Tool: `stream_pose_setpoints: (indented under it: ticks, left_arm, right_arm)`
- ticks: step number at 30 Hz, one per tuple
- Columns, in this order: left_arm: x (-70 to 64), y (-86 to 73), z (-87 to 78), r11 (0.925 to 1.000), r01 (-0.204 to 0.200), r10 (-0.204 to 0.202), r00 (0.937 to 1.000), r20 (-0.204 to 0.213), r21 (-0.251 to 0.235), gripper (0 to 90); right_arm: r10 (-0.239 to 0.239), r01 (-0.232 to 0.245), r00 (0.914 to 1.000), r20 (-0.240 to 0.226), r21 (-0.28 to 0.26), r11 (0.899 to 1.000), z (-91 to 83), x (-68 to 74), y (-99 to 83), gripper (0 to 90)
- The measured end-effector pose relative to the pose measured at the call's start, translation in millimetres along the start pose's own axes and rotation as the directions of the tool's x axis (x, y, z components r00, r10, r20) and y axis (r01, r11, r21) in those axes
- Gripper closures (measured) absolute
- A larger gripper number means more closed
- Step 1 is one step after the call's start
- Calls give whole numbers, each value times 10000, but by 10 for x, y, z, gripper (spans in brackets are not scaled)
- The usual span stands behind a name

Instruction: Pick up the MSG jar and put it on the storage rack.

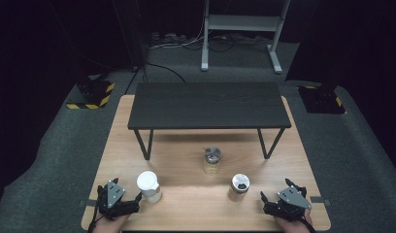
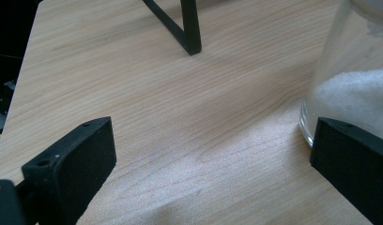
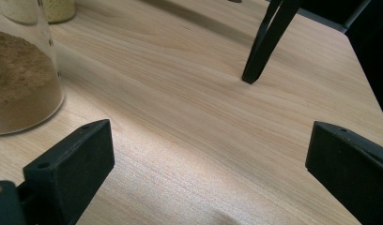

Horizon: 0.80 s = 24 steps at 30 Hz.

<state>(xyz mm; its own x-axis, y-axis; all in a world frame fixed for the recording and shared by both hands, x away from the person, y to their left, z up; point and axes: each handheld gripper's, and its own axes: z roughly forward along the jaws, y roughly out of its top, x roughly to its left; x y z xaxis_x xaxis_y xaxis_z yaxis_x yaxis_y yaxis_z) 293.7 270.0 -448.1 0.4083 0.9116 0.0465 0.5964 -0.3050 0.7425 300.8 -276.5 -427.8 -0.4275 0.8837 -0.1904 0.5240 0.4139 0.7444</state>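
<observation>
Three glass jars stand on the wooden table (image 1: 186, 204). A jar with a white lid (image 1: 149, 186) and white powder (image 2: 354, 98) is at front left, just right of my left gripper (image 1: 127, 200), which is open and holds nothing. A jar with a silver shaker lid (image 1: 239, 187) and brown powder (image 3: 20, 84) stands left of my right gripper (image 1: 273, 200), also open with bare table between its jaws. A third jar (image 1: 212, 160) with yellowish contents sits farther back at the middle.
A low black shelf (image 1: 208, 104) on thin metal legs (image 2: 182, 28) spans the far half of the table. Its right leg (image 3: 267, 42) rises ahead of the right gripper. Beyond the table are grey carpet, cables and a white stand (image 1: 242, 29).
</observation>
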Motion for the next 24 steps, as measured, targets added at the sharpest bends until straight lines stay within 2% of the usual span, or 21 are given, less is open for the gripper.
stream_pose_setpoints:
  ticks: [6, 13, 16, 20, 23, 24]
  left_arm:
    - [-4, -1, -3, 10000, -18, 18, 10000, -18, -41, 12]
    - [16, -5, -10, 9998, 183, -183, 9998, -13, -129, 6]
    - [12, -7, -16, 9997, 144, -144, 9999, -27, -184, 3]
    - [11, -7, -18, 9995, 162, -160, 9998, 86, -270, 3]
    - [39, -16, -35, 9971, 545, -530, 9982, 282, -533, 5]
    - [39, -16, -35, 9971, 545, -530, 9982, 282, -533, 5]
  right_arm:
    - [55, -55, 10000, -18, -96, 9999, 5, -11, 3, 8]
    - [-104, 104, 9999, -1, -62, 9999, 15, 8, 9, 8]
    - [-178, 178, 9998, 15, -60, 9998, 15, 14, 9, 7]
    - [-152, 152, 9999, -22, -71, 9999, 14, 11, 9, 7]
    - [-145, 145, 9999, -11, -65, 9999, 14, 11, 9, 8]
    - [-195, 195, 9998, 23, -96, 9998, 11, 16, 8, 8]
